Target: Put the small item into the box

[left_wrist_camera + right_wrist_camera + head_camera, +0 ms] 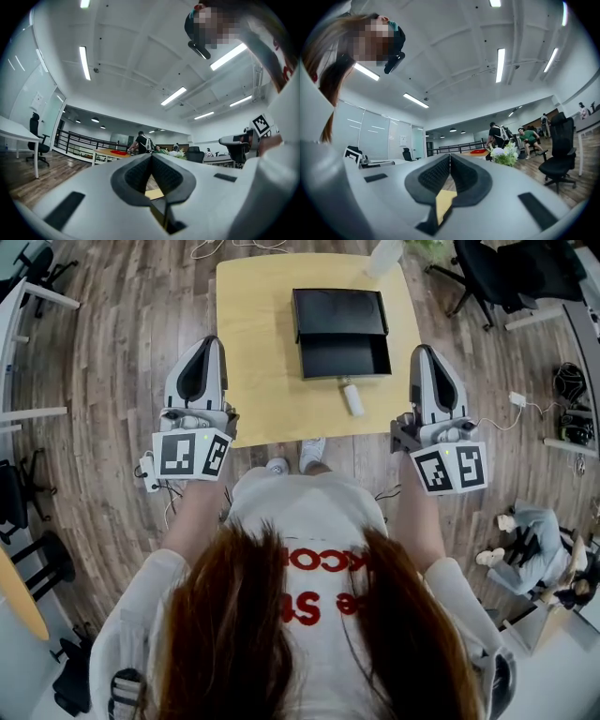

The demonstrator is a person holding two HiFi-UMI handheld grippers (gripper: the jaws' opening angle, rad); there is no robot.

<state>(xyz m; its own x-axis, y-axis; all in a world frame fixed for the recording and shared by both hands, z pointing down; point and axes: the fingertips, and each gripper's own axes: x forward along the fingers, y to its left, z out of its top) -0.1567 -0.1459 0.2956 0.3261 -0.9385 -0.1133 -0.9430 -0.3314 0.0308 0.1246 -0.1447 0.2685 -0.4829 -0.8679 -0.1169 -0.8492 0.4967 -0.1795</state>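
Both grippers are empty and flank the box (342,357): the left gripper (212,341) is well to its left, the right gripper (423,351) off to its right, each at a side edge of the worktop (258,352). In both gripper views the fingers (136,174) are pressed together with nothing between them, which fits since no grasp has begun. The small item (353,399), white, lies on the worktop just in front of the box. The box stands open, ready to receive it. We judge the right gripper nearer, hence the likelier one to pick.
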